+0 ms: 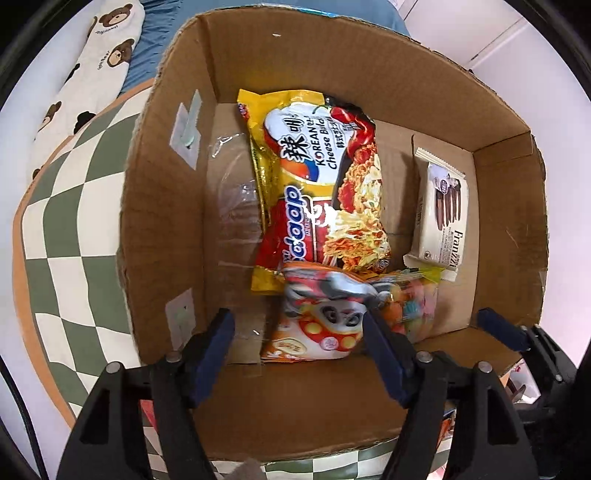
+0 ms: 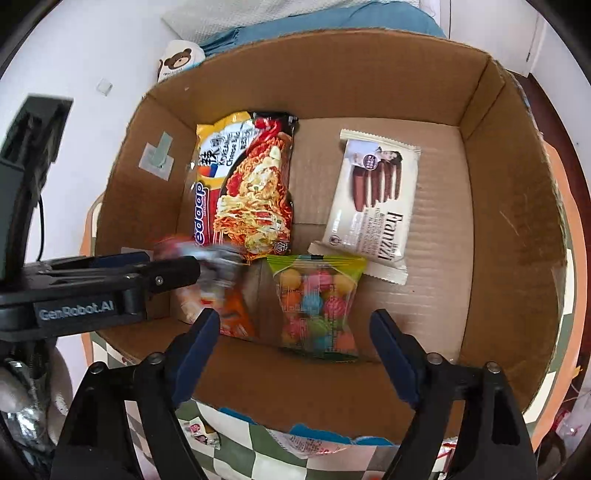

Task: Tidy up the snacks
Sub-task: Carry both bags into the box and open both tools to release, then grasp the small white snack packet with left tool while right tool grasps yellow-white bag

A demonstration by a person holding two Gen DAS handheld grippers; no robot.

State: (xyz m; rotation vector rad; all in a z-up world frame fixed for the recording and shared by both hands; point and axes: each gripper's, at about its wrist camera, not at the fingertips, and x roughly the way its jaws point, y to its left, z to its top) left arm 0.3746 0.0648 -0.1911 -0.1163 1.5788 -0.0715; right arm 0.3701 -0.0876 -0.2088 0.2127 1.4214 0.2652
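A cardboard box holds a yellow-red noodle packet, a white Franzzi wafer pack, a clear bag of coloured candy balls and an orange-white snack bag. My left gripper is open above the box's near wall, over the orange snack bag, which looks blurred below it; its arm shows in the right wrist view. My right gripper is open and empty over the candy bag.
The box stands on a green-and-white checked mat. A bear-print cushion and blue fabric lie beyond it. Snack wrappers lie on the mat in front of the box.
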